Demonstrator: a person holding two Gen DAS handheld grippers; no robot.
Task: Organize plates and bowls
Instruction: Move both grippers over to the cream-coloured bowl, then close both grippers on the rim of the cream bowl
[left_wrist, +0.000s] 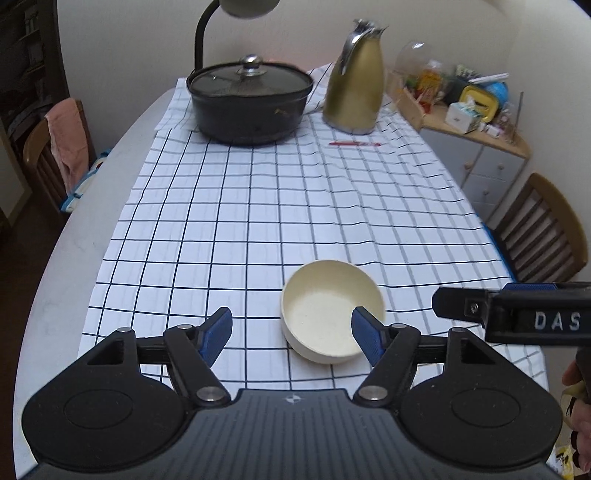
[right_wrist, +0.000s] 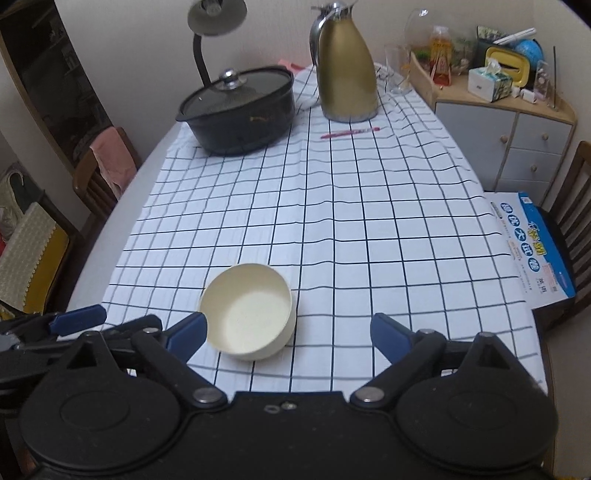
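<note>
A cream bowl (left_wrist: 330, 314) stands upright and empty on the checked tablecloth near the table's front edge; it also shows in the right wrist view (right_wrist: 249, 314). My left gripper (left_wrist: 291, 334) is open and empty, above the cloth, its right finger over the bowl's right rim. My right gripper (right_wrist: 288, 334) is open and empty, with the bowl just inside its left finger. In the left wrist view the right gripper (left_wrist: 513, 310) reaches in from the right edge. In the right wrist view the left gripper (right_wrist: 70, 319) shows at the left edge. No plates are in view.
A black lidded pot (left_wrist: 249, 101) and a gold jug (left_wrist: 354, 83) stand at the table's far end, with a red pen (left_wrist: 354, 143) near the jug. A lamp (right_wrist: 214, 22) rises behind the pot. A cabinet (right_wrist: 509, 136), chairs and a blue-white box (right_wrist: 535, 251) flank the table.
</note>
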